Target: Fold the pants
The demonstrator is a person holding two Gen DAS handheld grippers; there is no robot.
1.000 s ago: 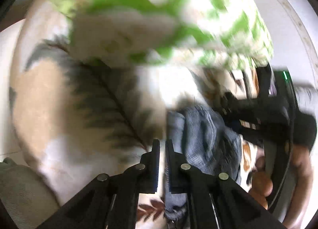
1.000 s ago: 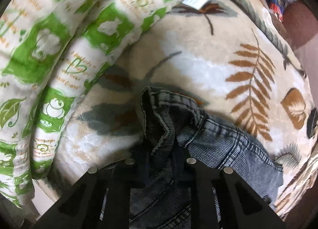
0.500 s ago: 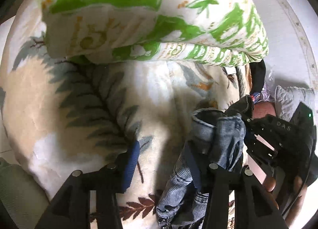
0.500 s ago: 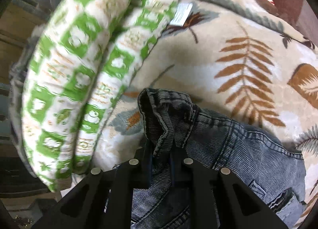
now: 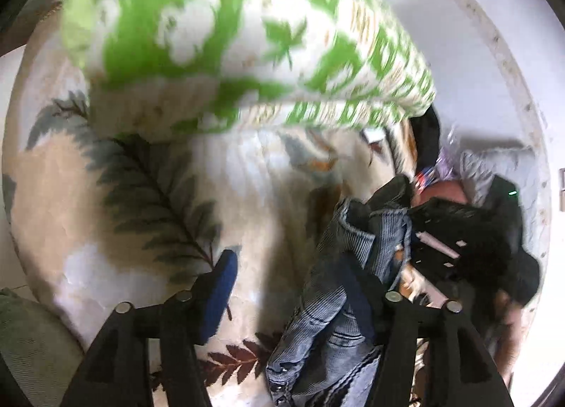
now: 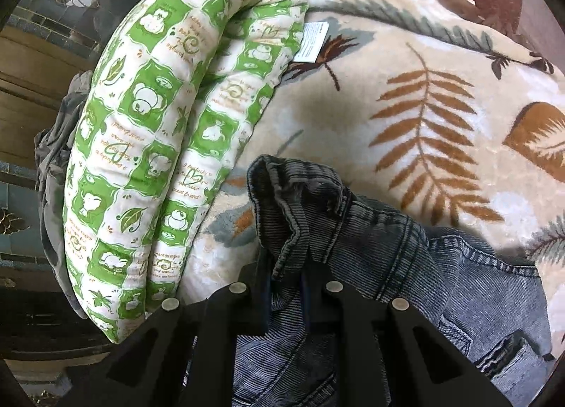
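Observation:
The pants are grey-blue denim (image 6: pixel 388 265), bunched on a cream leaf-print blanket (image 6: pixel 388 96). My right gripper (image 6: pixel 286 265) is shut on a fold of the denim at its edge and holds it lifted off the blanket. In the left wrist view my left gripper (image 5: pixel 293 276) is open wide, its blue-padded left finger (image 5: pixel 219 287) over bare blanket and its right finger against the hanging denim (image 5: pixel 339 301). The right gripper's black body (image 5: pixel 469 241) shows at the right, holding the denim's top.
A folded green-and-white quilt (image 6: pixel 159 145) lies on the blanket (image 5: pixel 106 195) to the left of the pants; it shows blurred in the left wrist view (image 5: pixel 247 53). A white label (image 6: pixel 312 41) sits at its end. Dark wooden furniture (image 6: pixel 35 71) stands beyond.
My left gripper went from shut to open wide and stands beside the hanging denim. My right gripper has lifted the pinched denim higher, still shut on it.

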